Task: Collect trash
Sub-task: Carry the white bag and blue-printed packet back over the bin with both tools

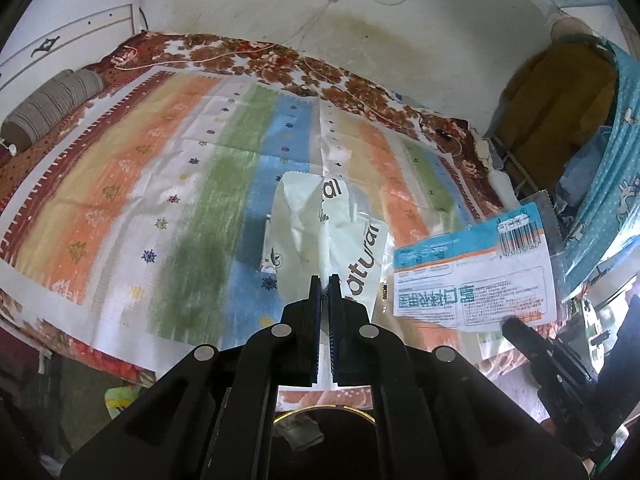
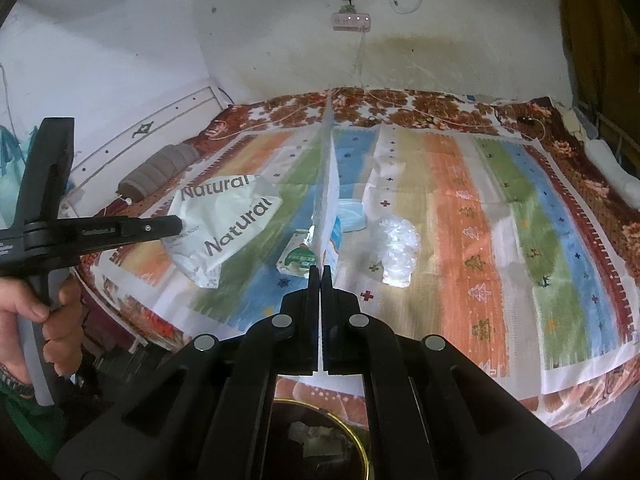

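Held the white "Natural" bag (image 1: 320, 236) pinched in the left gripper (image 1: 325, 280), jaws pressed on its edge, up off the bed (image 1: 120, 184). At three o'clock of it, gripped a blue-and-white packet (image 1: 474, 276) edge-on in the right gripper (image 2: 320, 270), jaws clamped shut. Beyond, at roughly one o'clock, lay a green carton (image 2: 294, 260) and crumpled clear plastic (image 2: 398, 250), possibly wrap.

Right wrist view: small green-and-white carton (image 2: 294, 261) at frame centre on the striped multicoloured mat (image 2: 460, 216); crumpled clear plastic wrap (image 2: 398, 250) lies right of it, blue face mask (image 2: 352, 215) behind (partly hidden), grey bolster pillow (image 2: 158, 174) upper left.
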Tool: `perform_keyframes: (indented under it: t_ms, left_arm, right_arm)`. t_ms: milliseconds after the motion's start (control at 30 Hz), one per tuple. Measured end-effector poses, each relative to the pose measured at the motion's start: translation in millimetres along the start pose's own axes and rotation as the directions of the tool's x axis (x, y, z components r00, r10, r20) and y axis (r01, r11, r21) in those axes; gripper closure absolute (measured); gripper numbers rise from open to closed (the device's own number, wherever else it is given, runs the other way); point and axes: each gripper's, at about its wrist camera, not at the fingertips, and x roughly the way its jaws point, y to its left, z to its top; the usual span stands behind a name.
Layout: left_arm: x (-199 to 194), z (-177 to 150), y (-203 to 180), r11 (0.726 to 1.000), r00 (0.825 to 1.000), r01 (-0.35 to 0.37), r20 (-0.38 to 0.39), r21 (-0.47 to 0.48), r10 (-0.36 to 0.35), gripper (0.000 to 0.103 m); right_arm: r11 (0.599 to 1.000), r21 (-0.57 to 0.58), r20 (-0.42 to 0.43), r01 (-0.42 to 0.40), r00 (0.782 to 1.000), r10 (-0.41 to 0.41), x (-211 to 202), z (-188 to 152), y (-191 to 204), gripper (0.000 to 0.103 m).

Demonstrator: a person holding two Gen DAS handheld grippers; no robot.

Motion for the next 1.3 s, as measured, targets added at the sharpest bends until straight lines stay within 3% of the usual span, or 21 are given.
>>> perform_keyframes:
  t_ms: [733,933,1300]
  left_arm:
    - [-33,-53,-29,0.995,0.997,0.071,0.024,0.075,-0.073,0.1]
    - [-40,-71,-34,0.992,0.996,0.083,0.019,0.092,-0.085,0.1]
    - [-56,-117,-37,0.988,0.996,0.085,0.008,0.125,-0.087,0.1]
  right_arm:
    - [0.999,-0.001,0.016,-0.049,0.999,0.049,-61,-57,8,0.103]
    - [0.998,0.001,0.064,-0.061,0.996,0.061,-80,-72,12,0.103]
    - [0.997,0.011,0.022,-0.075,0.997,0.074,-93,-109,18,0.103]
